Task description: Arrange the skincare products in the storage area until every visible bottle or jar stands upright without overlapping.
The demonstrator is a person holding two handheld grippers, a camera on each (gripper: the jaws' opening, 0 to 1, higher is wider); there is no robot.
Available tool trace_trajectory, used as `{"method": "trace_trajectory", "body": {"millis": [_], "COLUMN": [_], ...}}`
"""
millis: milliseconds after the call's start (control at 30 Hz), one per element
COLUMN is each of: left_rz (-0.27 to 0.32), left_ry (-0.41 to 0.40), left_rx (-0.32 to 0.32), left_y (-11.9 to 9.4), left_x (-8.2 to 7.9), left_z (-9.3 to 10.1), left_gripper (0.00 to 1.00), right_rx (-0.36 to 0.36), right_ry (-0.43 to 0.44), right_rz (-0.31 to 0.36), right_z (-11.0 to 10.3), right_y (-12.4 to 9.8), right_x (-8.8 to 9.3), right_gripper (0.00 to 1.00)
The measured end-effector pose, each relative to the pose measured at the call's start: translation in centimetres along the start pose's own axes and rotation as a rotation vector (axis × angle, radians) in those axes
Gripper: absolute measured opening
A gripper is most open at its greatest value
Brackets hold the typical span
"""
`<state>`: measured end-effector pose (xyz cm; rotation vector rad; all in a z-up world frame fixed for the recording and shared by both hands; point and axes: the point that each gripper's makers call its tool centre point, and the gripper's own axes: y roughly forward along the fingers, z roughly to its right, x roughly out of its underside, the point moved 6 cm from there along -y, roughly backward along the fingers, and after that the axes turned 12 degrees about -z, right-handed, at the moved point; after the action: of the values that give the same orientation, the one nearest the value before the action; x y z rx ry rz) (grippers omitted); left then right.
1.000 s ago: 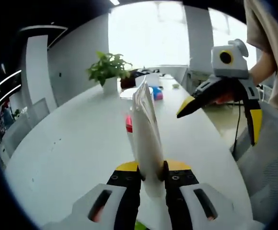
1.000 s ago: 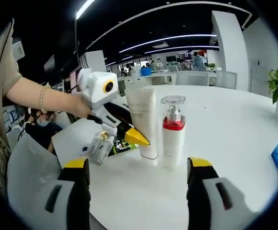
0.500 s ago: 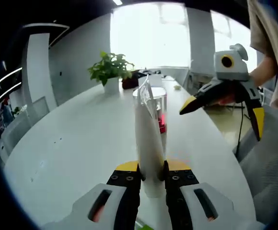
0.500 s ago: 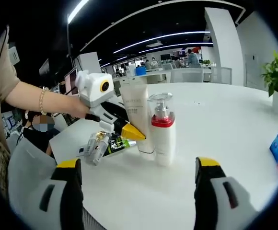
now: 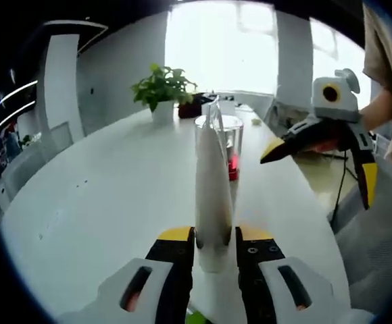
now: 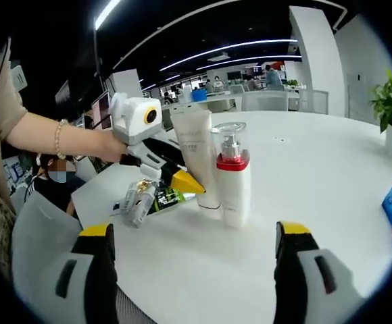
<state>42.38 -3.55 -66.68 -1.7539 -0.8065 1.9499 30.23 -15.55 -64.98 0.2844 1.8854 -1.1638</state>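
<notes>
Carried closer to the red-collared clear-capped pump bottle (image 6: 232, 177), the upright white squeeze tube (image 5: 211, 192) stays pinched by left gripper (image 5: 213, 237) fingers near the desk (image 5: 101, 196) edge; right gripper (image 6: 190, 236) fingers spread, empty.

**Left gripper clamped, right gripper wide open**

The left gripper (image 5: 214, 244) points forward and level, with both jaws pressed against the sides of a white tube (image 5: 212, 196). In the right gripper view a bare forearm with a bracelet carries it from the left. The right gripper (image 6: 192, 233) has its jaws far apart, nothing between them. It is held at the right.
</notes>
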Motion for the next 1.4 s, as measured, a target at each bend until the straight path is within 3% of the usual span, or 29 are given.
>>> {"method": "trace_trajectory", "body": {"millis": [167, 267, 400, 600, 800, 1033, 1400], "left_rz": [0.001, -0.009, 0.012, 0.000, -0.004, 0.044, 0.065], "left_ry": [-0.062, -0.108, -0.178, -0.259, -0.342, -0.488, -0.629], "left_rx": [-0.026, -0.047, -0.085, -0.139, -0.206, -0.290, -0.406], "left_y": [-0.9, -1.7, -2.8, -4.6, -6.7, -10.0, -14.2], "left_x": [0.3, 0.7, 1.2, 3.1, 4.9, 6.7, 10.1], "left_z": [-0.1, 0.2, 0.7, 1.7, 3.4, 5.6, 9.3], "left_gripper": [0.30, 0.36, 0.46, 0.58, 0.70, 0.80, 0.89], "right_rx": [-0.004, -0.008, -0.024, -0.040, -0.039, -0.040, -0.040], "right_ry": [-0.012, -0.067, -0.064, -0.067, -0.087, -0.091, -0.097], "right_rz": [-0.002, -0.056, -0.081, -0.082, -0.090, -0.071, -0.060], "right_z": [-0.3, -0.7, -1.1, -1.8, -2.2, -2.8, -3.4], "right_y": [0.1, 0.8, 1.2, 1.0, 0.7, 0.2, -0.7], "right_x": [0.0, 1.0, 1.8, 1.8, 1.9, 1.4, 1.6], "right_gripper": [0.99, 0.99, 0.99, 0.99, 0.99, 0.99, 0.99]}}
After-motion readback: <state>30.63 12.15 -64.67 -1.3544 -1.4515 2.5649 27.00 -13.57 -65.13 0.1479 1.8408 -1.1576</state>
